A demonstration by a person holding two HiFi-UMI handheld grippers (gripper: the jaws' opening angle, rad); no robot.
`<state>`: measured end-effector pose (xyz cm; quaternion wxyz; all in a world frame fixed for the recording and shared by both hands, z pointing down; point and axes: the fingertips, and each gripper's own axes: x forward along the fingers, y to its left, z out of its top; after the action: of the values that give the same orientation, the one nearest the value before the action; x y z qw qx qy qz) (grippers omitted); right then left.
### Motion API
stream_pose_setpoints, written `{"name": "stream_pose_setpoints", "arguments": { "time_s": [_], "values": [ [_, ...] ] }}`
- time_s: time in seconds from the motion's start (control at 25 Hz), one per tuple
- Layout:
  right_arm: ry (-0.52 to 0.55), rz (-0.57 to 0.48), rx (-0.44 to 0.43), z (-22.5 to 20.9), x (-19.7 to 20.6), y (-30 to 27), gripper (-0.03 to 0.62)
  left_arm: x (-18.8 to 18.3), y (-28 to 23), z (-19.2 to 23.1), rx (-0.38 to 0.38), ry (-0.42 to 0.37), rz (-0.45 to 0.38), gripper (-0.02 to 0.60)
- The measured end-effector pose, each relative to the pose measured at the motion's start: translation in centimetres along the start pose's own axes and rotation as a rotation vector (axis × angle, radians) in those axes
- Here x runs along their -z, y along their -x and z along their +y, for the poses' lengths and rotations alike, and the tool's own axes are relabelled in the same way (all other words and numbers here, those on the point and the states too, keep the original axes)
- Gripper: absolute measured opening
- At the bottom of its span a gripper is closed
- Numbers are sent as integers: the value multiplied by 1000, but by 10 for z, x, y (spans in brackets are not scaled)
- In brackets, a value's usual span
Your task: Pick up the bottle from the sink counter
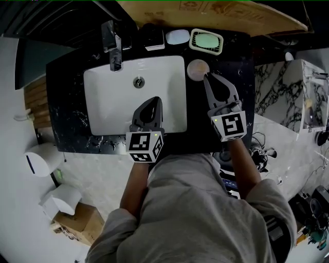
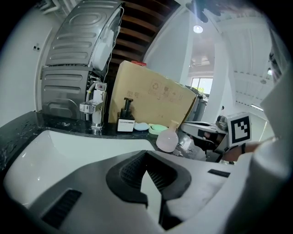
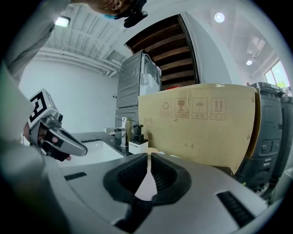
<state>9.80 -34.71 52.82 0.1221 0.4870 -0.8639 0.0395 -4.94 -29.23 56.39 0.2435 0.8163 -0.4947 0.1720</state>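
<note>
The bottle (image 1: 198, 69) is small, round-bodied and pale pink, and stands on the black counter right of the basin. In the left gripper view the bottle (image 2: 167, 139) shows a short neck. My right gripper (image 1: 206, 77) is shut with nothing in it, its tip right at the bottle's near edge. In the right gripper view the bottle (image 3: 146, 185) shows only through the thin slit of the right gripper (image 3: 149, 157). My left gripper (image 1: 156, 100) hangs over the front of the white basin (image 1: 103, 97), shut and empty. In its own view the left gripper (image 2: 146, 157) shows only basin beyond it.
A chrome faucet (image 1: 114, 49) stands behind the basin. Along the back are a soap dispenser (image 1: 153, 38), a pale soap bar (image 1: 178, 36) and a green soap dish (image 1: 206, 41). A large cardboard sheet (image 1: 226, 15) leans behind them. Crinkled plastic (image 2: 187, 144) lies by the bottle.
</note>
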Motion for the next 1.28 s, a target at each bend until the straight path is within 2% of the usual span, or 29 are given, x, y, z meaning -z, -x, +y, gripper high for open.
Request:
{"name": "stream_pose_setpoints", "arguments": {
  "time_s": [0.08,0.16,0.36,1.28],
  "values": [
    [13,-16,-2,1,-1,-2,23,1,2,2,-5,3,0,14],
    [1,-8,-1,2,2,-4,74,2,4,6,-13,7,1,14],
    [-27,20,13,-2,10,-10,127,3,8,15,-32,15,0,14],
    [-68,1,-8,0,13,-50,164,7,11,23,-46,20,6,14]
  ]
}}
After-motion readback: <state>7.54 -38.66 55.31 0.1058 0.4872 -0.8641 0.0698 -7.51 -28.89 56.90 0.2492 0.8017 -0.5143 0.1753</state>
